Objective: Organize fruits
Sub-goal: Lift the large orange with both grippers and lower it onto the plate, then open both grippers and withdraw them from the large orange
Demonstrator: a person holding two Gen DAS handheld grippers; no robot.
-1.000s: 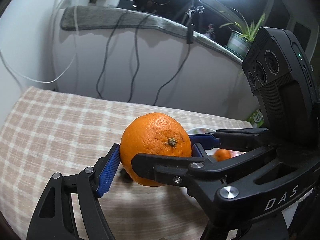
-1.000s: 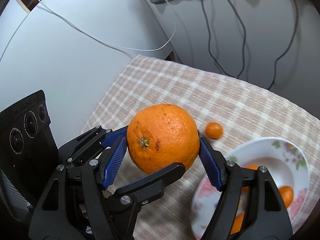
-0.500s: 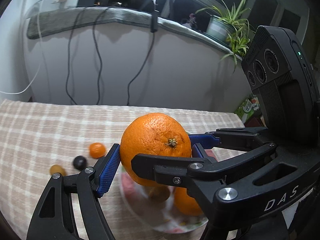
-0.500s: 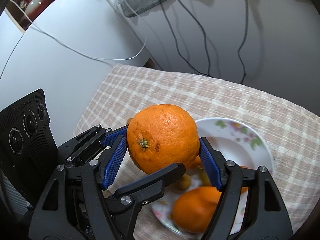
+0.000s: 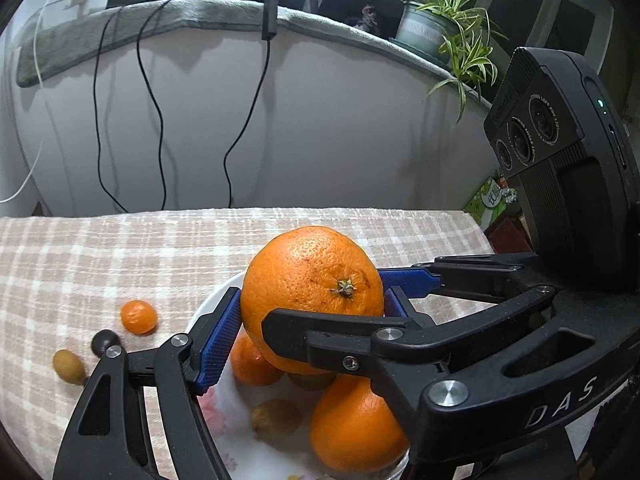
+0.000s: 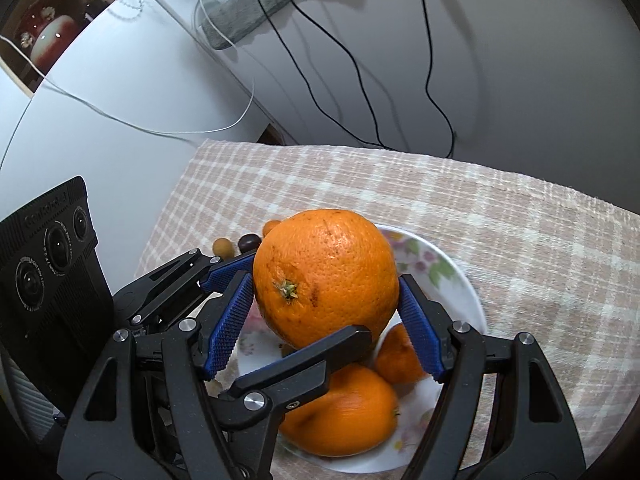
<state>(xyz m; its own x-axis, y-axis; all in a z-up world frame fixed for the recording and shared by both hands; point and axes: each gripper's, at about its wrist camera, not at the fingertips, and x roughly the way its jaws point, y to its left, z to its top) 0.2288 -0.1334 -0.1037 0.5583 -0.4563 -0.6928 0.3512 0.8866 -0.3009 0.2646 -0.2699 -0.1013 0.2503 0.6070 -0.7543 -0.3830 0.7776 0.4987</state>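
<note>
A large orange (image 5: 312,280) (image 6: 326,272) is clamped from two sides by both grippers at once, above a white flowered plate (image 5: 208,314) (image 6: 460,280). My left gripper (image 5: 308,316) presses its blue pads (image 5: 218,336) on the orange. My right gripper (image 6: 324,324) is shut on the same fruit, its pads (image 6: 420,332) tight against the peel. In the plate lie another big orange (image 5: 352,428) (image 6: 344,412), a small tangerine (image 5: 250,360) (image 6: 396,356) and a brownish small fruit (image 5: 276,416).
On the checked cloth (image 5: 100,264) left of the plate lie a small tangerine (image 5: 138,316), a dark round fruit (image 5: 105,342) and a yellow-brown one (image 5: 69,366). Black cables (image 5: 160,120) hang down the wall behind the table. A potted plant (image 5: 424,28) stands on the ledge.
Both grippers have carried the large orange sideways across the table, from over bare cloth to over the plate. Their grip on it is unchanged.
</note>
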